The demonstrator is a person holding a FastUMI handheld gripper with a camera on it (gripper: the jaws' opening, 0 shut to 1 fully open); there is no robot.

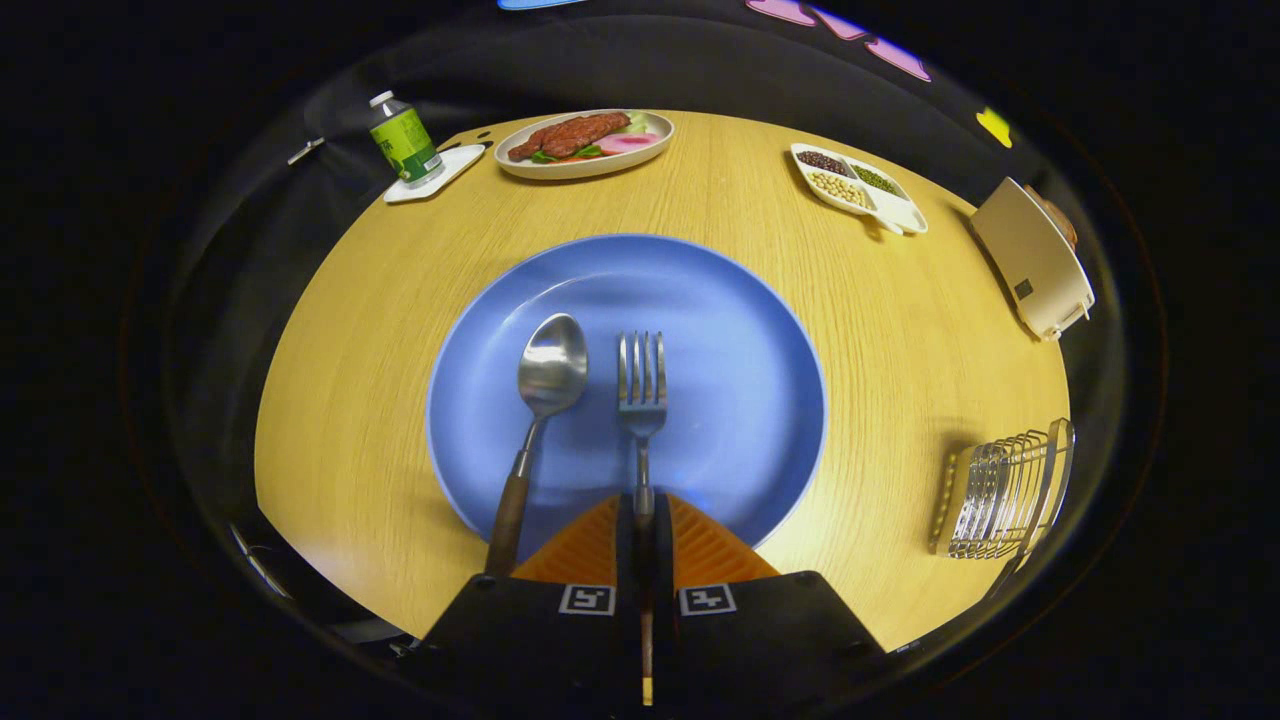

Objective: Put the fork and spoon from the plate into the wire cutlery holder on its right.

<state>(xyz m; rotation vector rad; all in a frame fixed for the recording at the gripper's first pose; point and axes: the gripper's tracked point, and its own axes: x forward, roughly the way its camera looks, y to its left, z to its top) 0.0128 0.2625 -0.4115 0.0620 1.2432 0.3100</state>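
A blue plate (740, 330) lies in the middle of the wooden table, just ahead of my fingers. On it a steel fork (641, 385) points away from me, its handle running back between my two fingers. My gripper (643, 515) is shut on the fork's handle, both fingers pressed against it. Beside the fork, to its left, lies a spoon (548, 375) with a brown wooden handle that reaches off the plate's near rim. The wire cutlery holder (1005, 495) stands to the right of the plate, near the table's edge.
Beyond the plate stand a white dish of food (585, 140), a green-labelled bottle (405, 140) on a white coaster, and a divided dish of beans (858, 185). A beige box-like appliance (1035, 258) sits at the far right edge of the table (350, 420).
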